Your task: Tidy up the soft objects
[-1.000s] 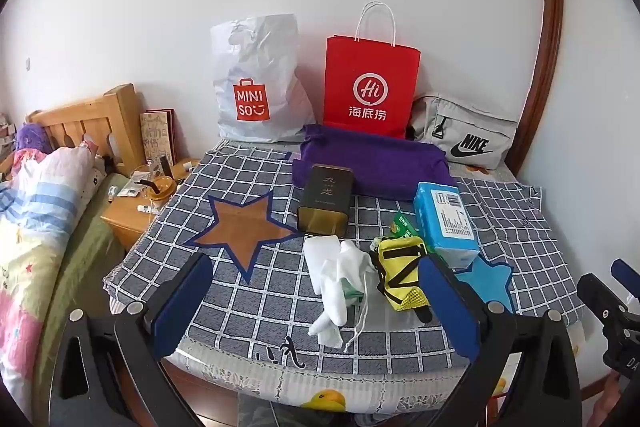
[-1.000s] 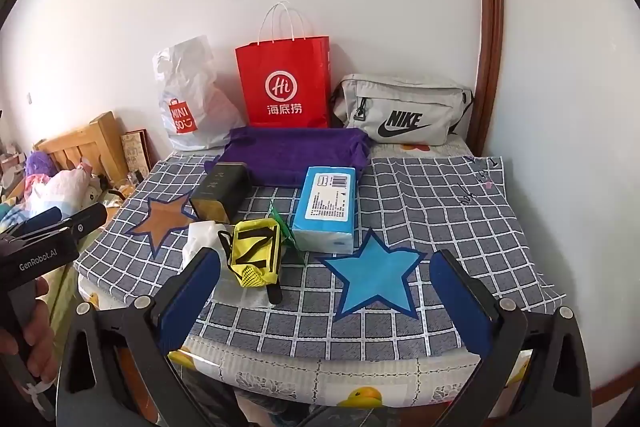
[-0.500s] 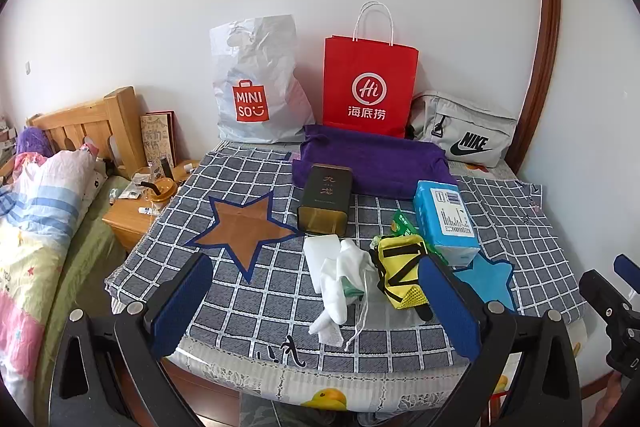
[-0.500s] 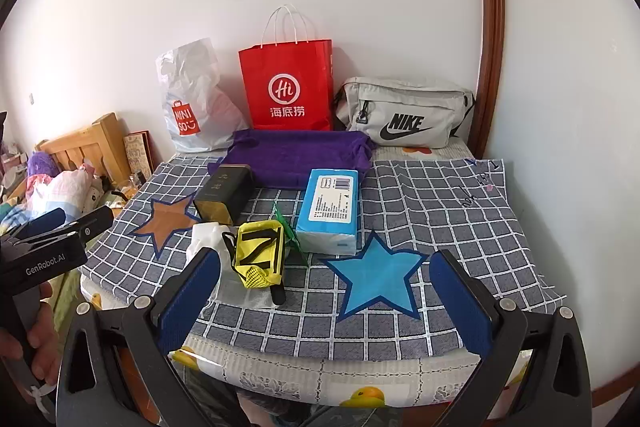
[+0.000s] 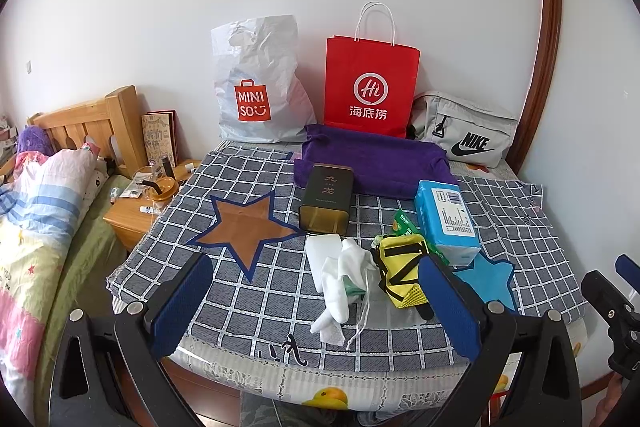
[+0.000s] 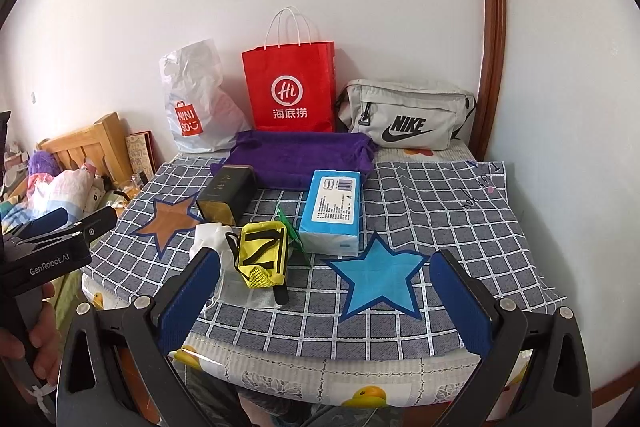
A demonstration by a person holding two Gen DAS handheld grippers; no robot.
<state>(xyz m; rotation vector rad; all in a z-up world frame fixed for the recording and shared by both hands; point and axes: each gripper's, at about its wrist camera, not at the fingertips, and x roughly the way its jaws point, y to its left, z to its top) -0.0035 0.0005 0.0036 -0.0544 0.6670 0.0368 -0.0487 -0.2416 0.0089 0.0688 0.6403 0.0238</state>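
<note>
Checked grey cloth covers the surface (image 5: 248,311), and the soft things lie bunched just in front of the dark tea tin (image 5: 326,197), which serves as landmark here: a crumpled white cloth with a drawstring (image 5: 340,275) directly before the tin, a yellow mesh pouch (image 5: 400,273) touching that cloth on the tin's right, a blue tissue pack (image 5: 446,221) further right, and a folded purple towel (image 5: 374,165) behind the tin. The left gripper (image 5: 316,311) hangs released, jaws wide, above the near edge, holding nothing; the right gripper (image 6: 324,301) is likewise spread and empty. The likely trouble is the crowding: a grab at the white cloth could snag its loose string or drag the pouch along, and a low sweep might knock the tin over.
</note>
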